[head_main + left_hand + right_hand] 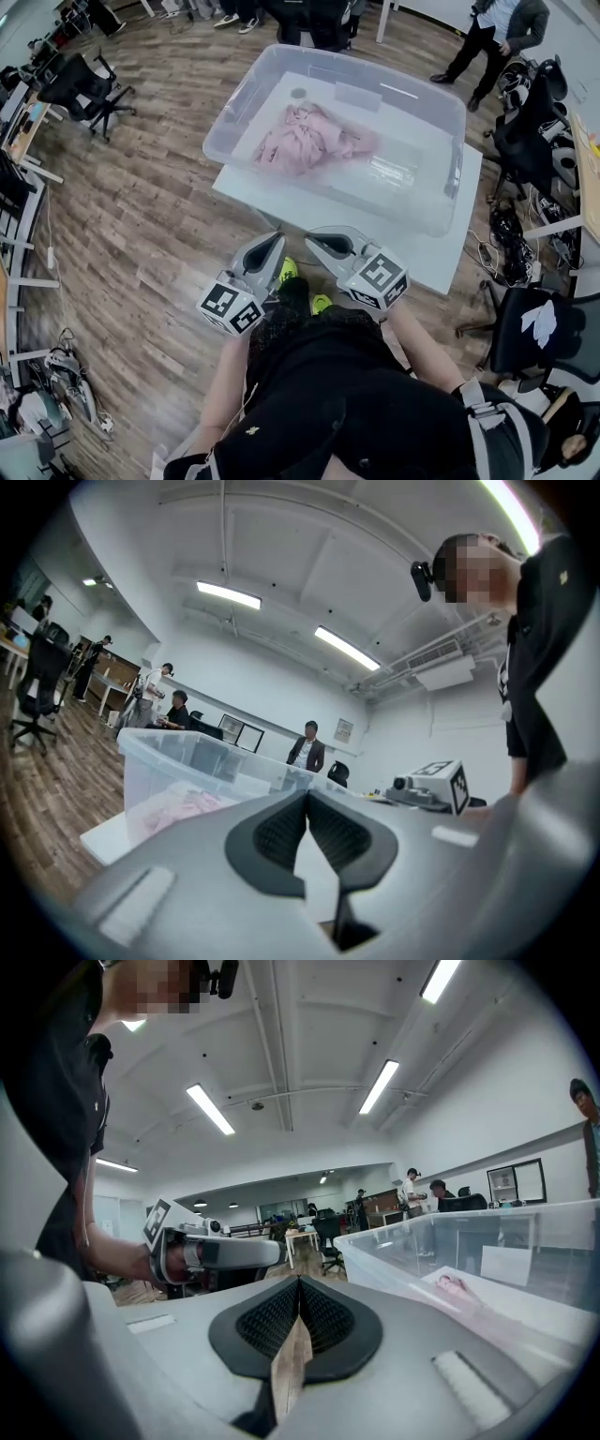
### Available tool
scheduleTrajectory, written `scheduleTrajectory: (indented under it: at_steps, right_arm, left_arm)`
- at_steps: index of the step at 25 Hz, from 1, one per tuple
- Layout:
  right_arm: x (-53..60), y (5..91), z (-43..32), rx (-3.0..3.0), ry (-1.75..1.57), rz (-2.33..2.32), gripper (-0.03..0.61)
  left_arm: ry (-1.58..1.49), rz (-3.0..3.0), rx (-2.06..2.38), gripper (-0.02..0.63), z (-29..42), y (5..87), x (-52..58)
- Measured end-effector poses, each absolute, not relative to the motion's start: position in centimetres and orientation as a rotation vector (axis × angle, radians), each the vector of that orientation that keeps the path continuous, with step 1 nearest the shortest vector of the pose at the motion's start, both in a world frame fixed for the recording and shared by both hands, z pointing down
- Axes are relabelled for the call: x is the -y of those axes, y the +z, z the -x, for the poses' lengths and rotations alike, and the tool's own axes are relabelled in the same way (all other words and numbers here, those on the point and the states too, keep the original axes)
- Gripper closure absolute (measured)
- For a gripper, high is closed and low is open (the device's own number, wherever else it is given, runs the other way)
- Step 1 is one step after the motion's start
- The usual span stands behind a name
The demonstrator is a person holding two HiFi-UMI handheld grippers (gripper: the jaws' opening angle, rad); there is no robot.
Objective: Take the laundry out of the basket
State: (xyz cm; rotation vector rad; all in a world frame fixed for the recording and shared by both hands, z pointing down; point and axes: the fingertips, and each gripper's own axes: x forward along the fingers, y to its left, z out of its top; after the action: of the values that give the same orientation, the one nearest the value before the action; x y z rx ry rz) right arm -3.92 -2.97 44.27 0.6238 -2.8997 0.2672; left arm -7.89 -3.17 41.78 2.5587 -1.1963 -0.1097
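Note:
A clear plastic basket (pixel 242 111) stands on a white table (pixel 441 258). Pink laundry (pixel 305 138) lies crumpled inside it, toward its left half. My left gripper (pixel 275 243) and right gripper (pixel 311 236) hover side by side over the floor in front of the table's near edge, their tips turned toward each other. Both are shut with nothing between the jaws. In the left gripper view the basket (pixel 187 761) with the pink laundry (pixel 183 808) lies to the left of my shut left gripper (pixel 307 794). In the right gripper view the basket (pixel 487 1241) lies to the right of my shut right gripper (pixel 299 1283).
Black office chairs stand at the left (pixel 89 86) and right (pixel 534 328) of the table. A person (pixel 497 33) stands beyond the table at the upper right. Cables (pixel 502 244) lie on the wooden floor to the right. Desks line the left edge.

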Motion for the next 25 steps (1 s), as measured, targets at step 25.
scheduleTrajectory:
  at_steps: [25]
  right_arm:
    - [25.0, 39.0, 7.0, 2.713, 0.057, -0.920, 0.575]
  left_arm:
    - [-0.118, -2.781, 0.738, 0.604, 9.4, 34.3, 27.8]
